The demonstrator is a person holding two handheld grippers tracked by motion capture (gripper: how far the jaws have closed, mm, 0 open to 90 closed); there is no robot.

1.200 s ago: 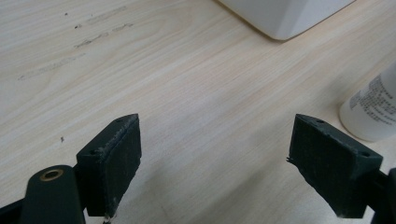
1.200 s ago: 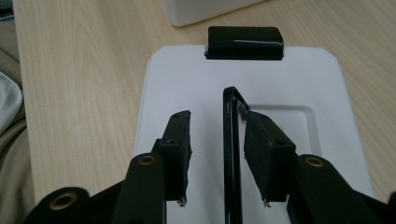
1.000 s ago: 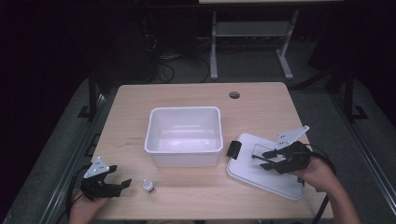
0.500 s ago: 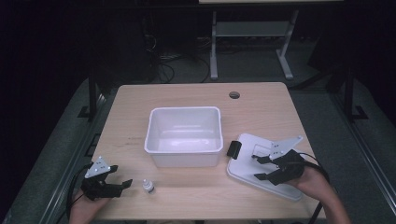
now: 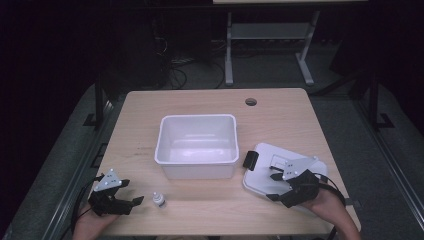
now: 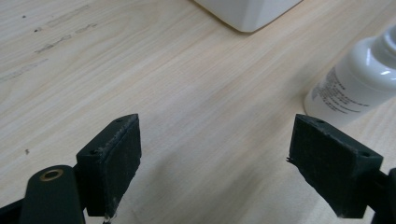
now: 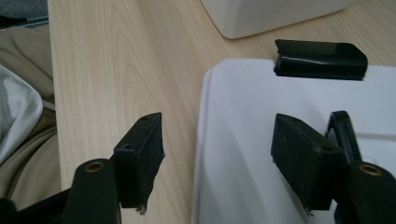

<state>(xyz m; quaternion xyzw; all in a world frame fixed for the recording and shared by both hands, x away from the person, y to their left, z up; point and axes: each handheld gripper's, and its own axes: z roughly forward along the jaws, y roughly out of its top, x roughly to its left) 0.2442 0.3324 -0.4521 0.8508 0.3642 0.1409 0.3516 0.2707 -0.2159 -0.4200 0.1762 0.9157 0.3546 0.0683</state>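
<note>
Pale wood grain runs across the desk, which carries a white plastic bin at its middle and a flat white lid with a black latch near the front right. The high view shows the whole layout: the left gripper at the front left corner, a small white bottle standing just beside it, and the right gripper over the lid. The left gripper view brings the bottle close enough to show printing on its label, too fine to read — its top is cut off by the frame edge. That gripper's jaws stand spread over bare wood, the bottle beyond the right-hand one and apart from it.

The right gripper view shows its jaws straddling the lid's edge, one over wood and one over white plastic, neither pressing on it; they have just been opening. Against the earlier high view, the right hand has drawn nearer the desk's front edge and sits lower, while the left gripper and bottle are unchanged.

Cloth at the left of the right gripper view is hard to identify.
</note>
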